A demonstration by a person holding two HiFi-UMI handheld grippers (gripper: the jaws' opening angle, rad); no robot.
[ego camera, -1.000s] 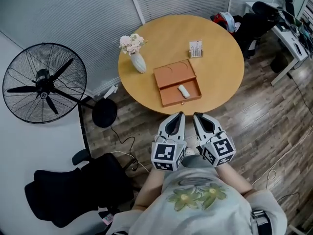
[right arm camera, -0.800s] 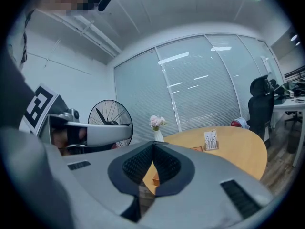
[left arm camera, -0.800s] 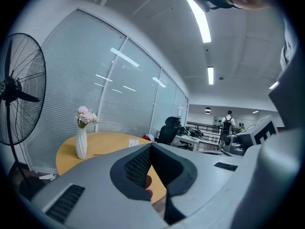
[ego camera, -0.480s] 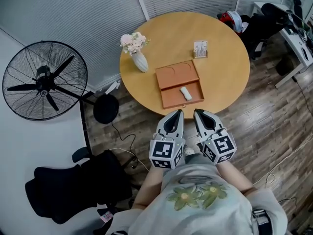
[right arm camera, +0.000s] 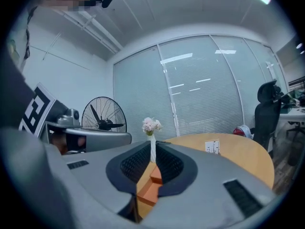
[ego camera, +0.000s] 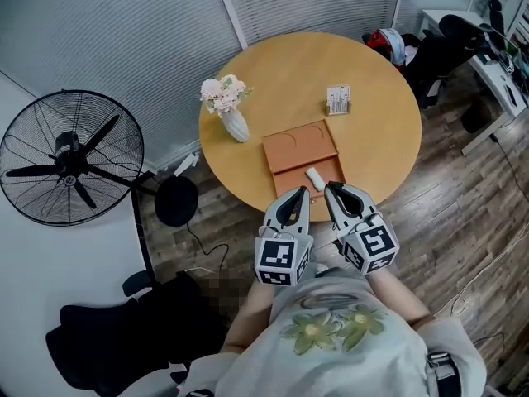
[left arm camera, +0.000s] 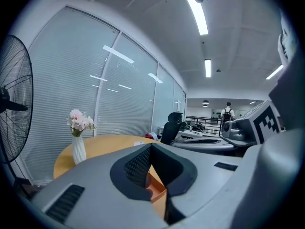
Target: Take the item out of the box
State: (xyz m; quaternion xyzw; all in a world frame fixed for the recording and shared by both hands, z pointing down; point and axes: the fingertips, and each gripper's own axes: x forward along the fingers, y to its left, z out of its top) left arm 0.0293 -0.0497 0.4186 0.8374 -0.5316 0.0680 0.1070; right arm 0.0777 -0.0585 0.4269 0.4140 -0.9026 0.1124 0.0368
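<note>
An open orange box (ego camera: 299,149) lies on the round wooden table (ego camera: 376,143), near its front edge. A small white item (ego camera: 315,177) rests in the box's front half. Side by side, both grippers point at the box from the near edge. My left gripper (ego camera: 302,192) is shut with nothing in it; past its jaws a corner of the box (left arm camera: 155,189) shows. My right gripper (ego camera: 331,187) hovers just short of the item. Its jaws have just been opening to a narrow gap, with nothing between them. Through the gap the box (right arm camera: 151,181) is visible.
A white vase of pink flowers (ego camera: 232,118) stands left of the box and a small card holder (ego camera: 338,100) behind it. A black floor fan (ego camera: 70,160) stands left of the table, a black chair (ego camera: 107,337) at my lower left. Desks and chairs (ego camera: 463,40) are at right.
Both grippers have moved forward toward the table, from over the floor to its near edge by the box. The table sits closer in view.
</note>
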